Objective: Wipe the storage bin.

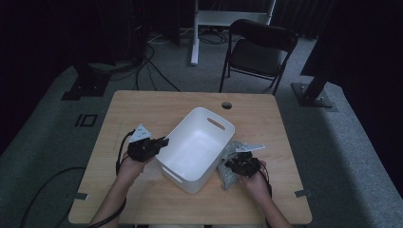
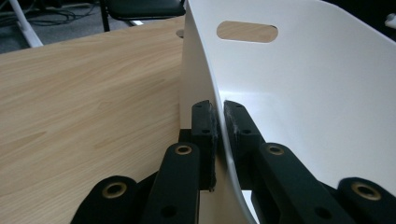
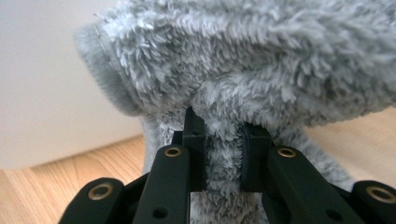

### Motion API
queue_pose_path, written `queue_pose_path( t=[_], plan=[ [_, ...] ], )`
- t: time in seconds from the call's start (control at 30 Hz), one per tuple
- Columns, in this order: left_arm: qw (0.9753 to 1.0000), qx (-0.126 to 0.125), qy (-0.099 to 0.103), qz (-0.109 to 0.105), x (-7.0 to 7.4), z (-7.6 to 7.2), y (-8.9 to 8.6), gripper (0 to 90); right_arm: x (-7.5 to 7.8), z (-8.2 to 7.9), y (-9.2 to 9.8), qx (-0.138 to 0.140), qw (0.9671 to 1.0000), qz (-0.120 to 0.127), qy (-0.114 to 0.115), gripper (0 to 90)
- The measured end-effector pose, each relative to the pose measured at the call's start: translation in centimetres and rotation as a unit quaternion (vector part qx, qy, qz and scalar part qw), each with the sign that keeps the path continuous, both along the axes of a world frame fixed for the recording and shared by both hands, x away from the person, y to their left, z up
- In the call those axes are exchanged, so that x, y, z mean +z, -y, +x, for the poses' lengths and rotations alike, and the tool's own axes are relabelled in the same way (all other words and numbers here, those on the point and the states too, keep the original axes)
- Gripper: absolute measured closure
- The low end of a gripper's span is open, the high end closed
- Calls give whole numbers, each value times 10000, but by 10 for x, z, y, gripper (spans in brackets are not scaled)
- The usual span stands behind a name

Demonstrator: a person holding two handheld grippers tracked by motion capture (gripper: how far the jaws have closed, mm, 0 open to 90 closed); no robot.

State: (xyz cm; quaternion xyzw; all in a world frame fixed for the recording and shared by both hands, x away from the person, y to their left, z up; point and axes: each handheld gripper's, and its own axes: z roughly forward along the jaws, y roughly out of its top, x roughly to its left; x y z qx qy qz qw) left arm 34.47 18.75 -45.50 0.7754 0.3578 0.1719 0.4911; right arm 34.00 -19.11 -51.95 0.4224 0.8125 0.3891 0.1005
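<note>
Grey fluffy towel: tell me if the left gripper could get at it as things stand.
Probably not. The left gripper is clamped on the wall of the white bin, and that bin stands between it and the grey fluffy towel, which the right gripper already pinches on the table.

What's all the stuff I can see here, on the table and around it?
Bin: one, white, middle of the table, slot handles in its end walls.
Towel: one, grey and fluffy, on the table right of the bin.
Table: one, light wood, round hole near its far edge.
Chair: one, black folding, on the carpet behind the table.
Cables: several, black, on the floor at far left.
Left claw: one, black, shut on the bin's wall.
Right claw: one, black, shut on a fold of the towel.
Hands: two, each holding a claw.
</note>
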Motion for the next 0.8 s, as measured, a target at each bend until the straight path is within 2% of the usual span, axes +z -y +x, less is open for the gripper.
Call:
queue_pose_path(
  t=[0.13, 0.23, 0.33, 0.4, 0.47, 0.5, 0.57, 0.67, 0.73, 0.8],
  plan=[
    [9999, 119, 8, 6, 0, 0, 0, 836, -4, 2, 2, -38, 9998, 95, -144, 768],
    [9998, 193, -6, -3, 0, 0, 1, 838, -1, -1, 4, -121, 9998, 137, -34, 769],
    [9997, 233, 7, 51, 1, -1, 2, 839, 9, -6, 7, -158, 9994, 237, 191, 769],
    [9997, 257, -3, 52, 1, -1, 3, 839, 19, -13, 12, -165, 9981, 438, 401, 769],
    [9996, 269, -5, 76, 1, -1, 4, 840, 32, -22, 16, -144, 9956, 641, 662, 769],
    [9996, 268, -5, 80, 1, -1, 4, 840, 39, -26, 19, -63, 9934, 874, 734, 769],
    [9996, 271, 0, 94, 1, -1, 4, 840, 47, -32, 19, -20, 9914, 1006, 841, 768],
    [9996, 285, 4, 79, 1, -2, 4, 841, 54, -37, 17, 57, 9893, 1074, 982, 769],
    [9996, 264, -3, 66, 1, -2, 4, 841, 55, -40, 11, 126, 9895, 921, 1106, 768],
    [9997, 240, -1, 60, 1, -2, 4, 841, 54, -41, 7, 159, 9897, 851, 1138, 768]
  ],
)
